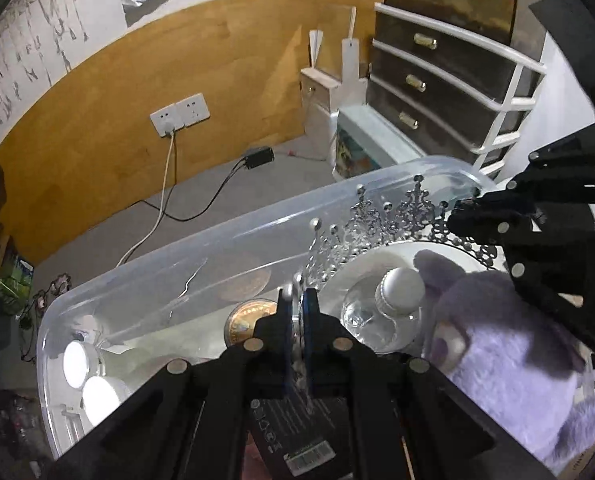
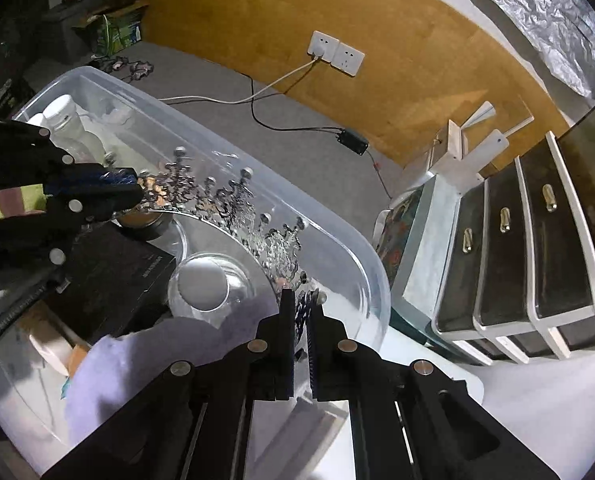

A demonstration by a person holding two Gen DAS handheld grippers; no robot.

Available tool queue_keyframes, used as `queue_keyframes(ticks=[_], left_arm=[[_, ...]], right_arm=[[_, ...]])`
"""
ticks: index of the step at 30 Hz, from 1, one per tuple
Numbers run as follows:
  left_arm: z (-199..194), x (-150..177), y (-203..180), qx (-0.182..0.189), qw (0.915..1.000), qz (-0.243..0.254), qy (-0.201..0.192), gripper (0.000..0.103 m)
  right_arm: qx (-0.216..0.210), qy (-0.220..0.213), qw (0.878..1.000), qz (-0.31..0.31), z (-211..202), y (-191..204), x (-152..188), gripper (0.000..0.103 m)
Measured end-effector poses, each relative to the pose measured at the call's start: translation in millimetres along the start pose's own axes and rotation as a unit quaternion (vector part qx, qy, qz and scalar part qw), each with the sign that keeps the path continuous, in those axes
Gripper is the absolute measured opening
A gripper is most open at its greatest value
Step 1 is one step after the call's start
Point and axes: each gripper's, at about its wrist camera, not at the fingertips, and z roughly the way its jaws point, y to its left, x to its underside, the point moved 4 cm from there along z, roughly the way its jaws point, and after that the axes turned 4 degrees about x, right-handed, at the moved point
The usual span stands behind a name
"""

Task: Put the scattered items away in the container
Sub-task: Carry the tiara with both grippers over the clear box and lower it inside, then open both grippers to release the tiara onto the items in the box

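A silver tiara (image 1: 381, 216) hangs over the clear plastic bin (image 1: 201, 232), held at both ends. My left gripper (image 1: 297, 300) is shut on its left end. My right gripper (image 2: 301, 304) is shut on the tiara's (image 2: 233, 204) other end; the right gripper also shows in the left wrist view (image 1: 457, 216), and the left gripper in the right wrist view (image 2: 137, 188). Below the tiara in the bin (image 2: 337, 236) lie a round glass bottle with a silver cap (image 1: 397, 292), a purple plush toy (image 1: 509, 356), a black box (image 1: 293, 428), a gold tin (image 1: 249, 320) and white jars (image 1: 85, 376).
The bin stands on a grey surface against a wood-panelled wall with sockets (image 1: 179, 114) and cables. A dark drawer unit with a white frame (image 2: 537, 248) and a pale box (image 2: 413, 236) stand to the right. A black adapter (image 2: 351, 141) lies behind the bin.
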Motion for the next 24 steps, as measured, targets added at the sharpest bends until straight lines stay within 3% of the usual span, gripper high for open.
queue_keyframes(ticks=[9,16,17,19,20,21,23,24], left_arm=[[22.9,1.3,-5.9,0.004,0.9995,-0.001,0.031,0.006],[21.9,1.2,-0.8,0.019,0.9993,-0.015,0.03,0.006],[21.7,1.2,-0.2,0.021,0.9992,-0.017,0.03,0.011],[19.1,2.0,-0.3,0.021,0.9993,-0.019,0.024,0.038],[17.6,1.9,-0.3,0.021,0.9994,-0.019,0.021,0.052],[16.1,1.9,-0.3,0.02,0.9995,-0.019,0.017,0.052],[12.3,2.0,0.4,0.027,0.9993,-0.022,0.013,0.052],[10.9,2.2,1.2,0.031,0.9992,-0.024,0.012,0.052]], right_arm=[[-0.03,0.02,0.999,0.041,10.5,-13.9,4.7,0.006],[-0.057,0.002,0.997,0.054,2.8,-19.7,11.3,0.007],[-0.06,-0.002,0.997,0.056,0.5,-20.8,10.6,0.007],[-0.065,-0.011,0.996,0.061,-4.2,-23.0,9.3,0.01],[-0.068,-0.015,0.996,0.064,-6.5,-24.1,8.7,0.017],[-0.071,-0.019,0.995,0.067,-8.8,-25.2,8.0,0.031],[-0.074,-0.03,0.994,0.07,-15.8,-26.5,6.1,0.043],[-0.075,-0.036,0.994,0.071,-20.3,-26.9,4.9,0.044]])
